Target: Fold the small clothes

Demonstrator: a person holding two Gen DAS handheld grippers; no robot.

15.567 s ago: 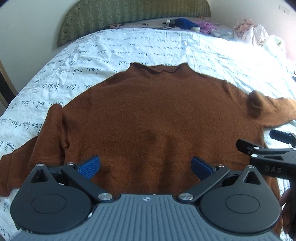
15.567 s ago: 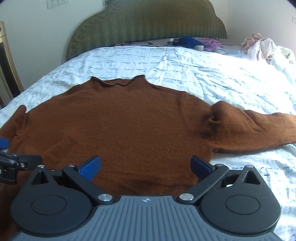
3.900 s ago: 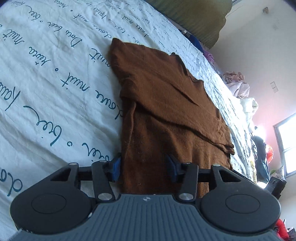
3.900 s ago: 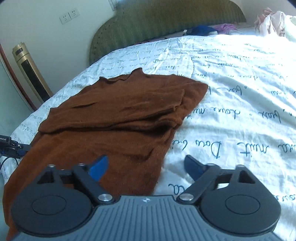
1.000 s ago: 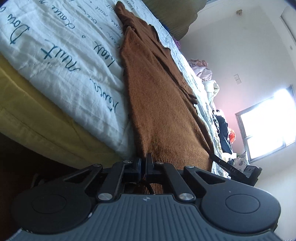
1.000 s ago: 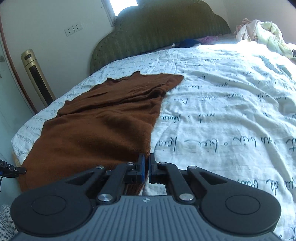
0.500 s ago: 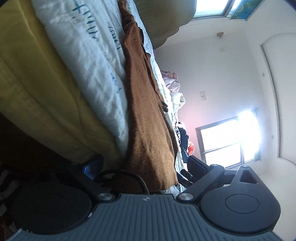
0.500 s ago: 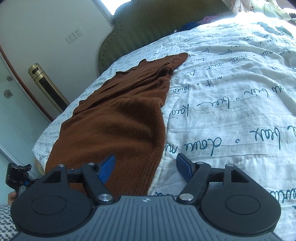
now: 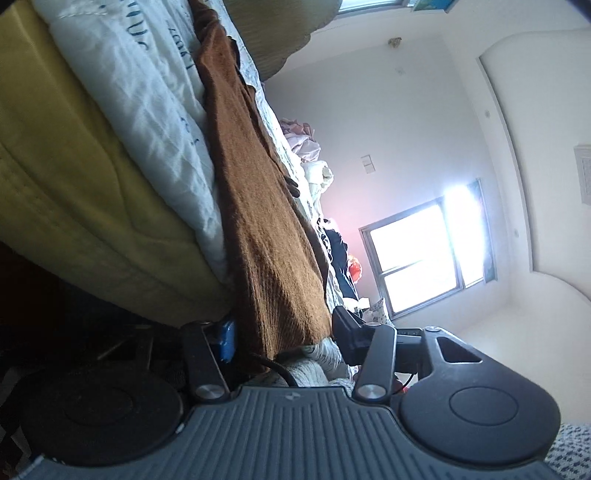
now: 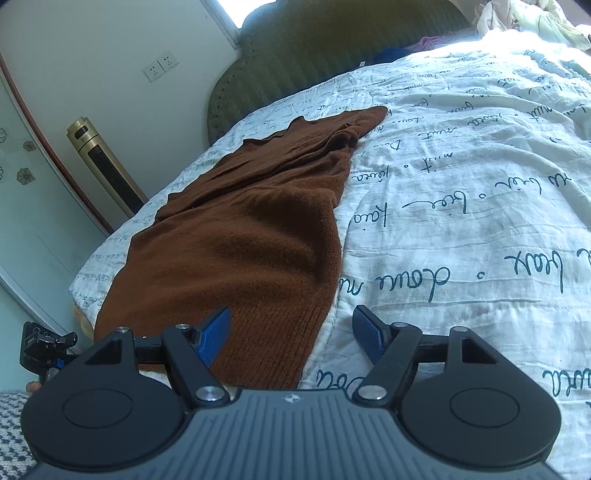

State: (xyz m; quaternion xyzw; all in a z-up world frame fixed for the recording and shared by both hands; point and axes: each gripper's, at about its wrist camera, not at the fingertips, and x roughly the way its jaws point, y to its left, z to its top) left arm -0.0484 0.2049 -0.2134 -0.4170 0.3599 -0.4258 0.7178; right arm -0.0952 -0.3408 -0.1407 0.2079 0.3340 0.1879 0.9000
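Note:
A brown knit sweater (image 10: 251, 236) lies on the bed, its sleeves folded in to a long strip, hem at the near edge. My right gripper (image 10: 295, 338) is open with the hem's right corner between its spread fingers, blue pads showing. My left gripper (image 9: 284, 339) is open at the bed's edge, tilted steeply, with the sweater's hem (image 9: 280, 280) hanging between its fingers. The left gripper also shows at far left in the right wrist view (image 10: 44, 347).
The white bedsheet with blue script (image 10: 480, 206) covers a yellow mattress (image 9: 74, 206). A green headboard (image 10: 332, 48) stands at the far end. A clothes pile (image 10: 524, 18) lies at the back right. A gold tower heater (image 10: 103, 166) stands left of the bed.
Both grippers were shut on the hem corners a second ago and have opened, letting the hem go. The sweater was pulled toward the near edge; the left gripper tilted further.

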